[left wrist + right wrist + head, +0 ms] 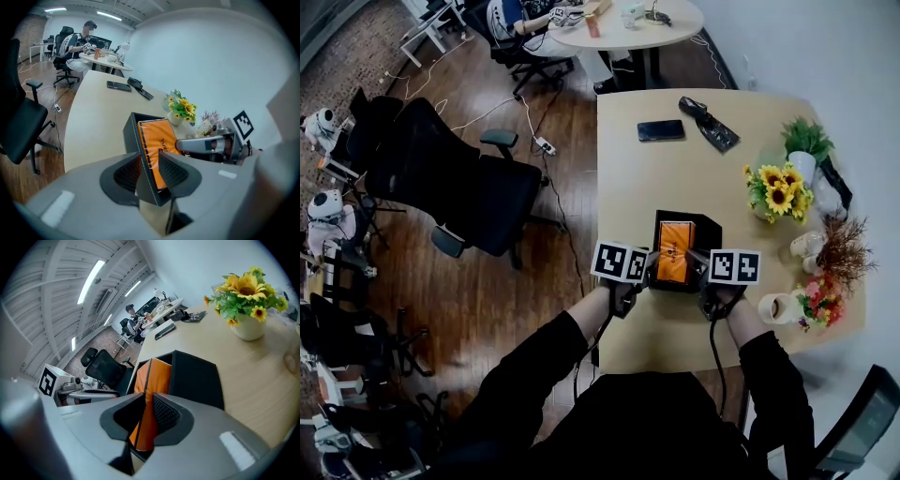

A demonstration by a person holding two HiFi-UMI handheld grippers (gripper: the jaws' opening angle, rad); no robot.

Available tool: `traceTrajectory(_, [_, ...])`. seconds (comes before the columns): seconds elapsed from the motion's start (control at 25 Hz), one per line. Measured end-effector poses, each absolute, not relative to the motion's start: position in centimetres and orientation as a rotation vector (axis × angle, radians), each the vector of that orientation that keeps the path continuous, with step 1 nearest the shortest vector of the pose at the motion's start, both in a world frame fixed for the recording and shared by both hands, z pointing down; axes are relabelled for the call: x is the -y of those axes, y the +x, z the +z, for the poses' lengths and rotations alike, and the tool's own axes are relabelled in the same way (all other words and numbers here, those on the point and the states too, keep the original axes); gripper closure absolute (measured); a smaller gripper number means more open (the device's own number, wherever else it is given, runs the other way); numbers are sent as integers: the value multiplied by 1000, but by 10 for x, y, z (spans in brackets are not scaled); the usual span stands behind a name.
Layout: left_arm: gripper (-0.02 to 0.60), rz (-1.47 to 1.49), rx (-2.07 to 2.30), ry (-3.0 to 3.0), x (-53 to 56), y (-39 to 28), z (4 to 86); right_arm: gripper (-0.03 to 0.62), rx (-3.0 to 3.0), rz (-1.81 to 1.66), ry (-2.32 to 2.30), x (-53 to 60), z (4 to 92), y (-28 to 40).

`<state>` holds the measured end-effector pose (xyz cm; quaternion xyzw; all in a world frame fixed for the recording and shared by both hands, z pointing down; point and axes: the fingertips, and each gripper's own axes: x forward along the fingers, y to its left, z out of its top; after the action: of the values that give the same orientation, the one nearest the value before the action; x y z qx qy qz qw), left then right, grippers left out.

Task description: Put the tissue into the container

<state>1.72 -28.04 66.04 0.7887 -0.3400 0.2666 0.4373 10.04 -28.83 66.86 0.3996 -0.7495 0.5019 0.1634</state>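
1. The container (pixel 132 133) is pinched by its wall in the left gripper (pixel 149 158), seemingly to steady it.
2. The orange tissue pack (pixel 159 373), already mostly inside the container, is clamped by the right gripper (pixel 149 399), probably for seating.

Pale wooden worktop (pixel 675 178): a dark phone (pixel 661 130) lies flat near the far edge, with a black elongated item (pixel 709 123) just beside it. Along the right edge stand a green plant (pixel 807 141), sunflowers (pixel 778 190) in a white vase, dried twigs (pixel 844 246), red flowers (pixel 823 302) and a white mug (pixel 779 307). A black office chair (pixel 455 187) stands on the wood floor (pixel 487 300) to the left. Beyond, a person (pixel 520 23) sits at a round table (pixel 628 28).
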Motion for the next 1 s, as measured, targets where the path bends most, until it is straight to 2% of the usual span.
traceTrajectory(0.48, [485, 630, 835, 1945, 257, 0, 658, 526, 2147, 1428, 1251, 287, 662, 109])
traceTrajectory(1.0, [485, 616, 872, 2119, 254, -5, 618, 528, 2180, 1206, 1397, 257, 626, 107])
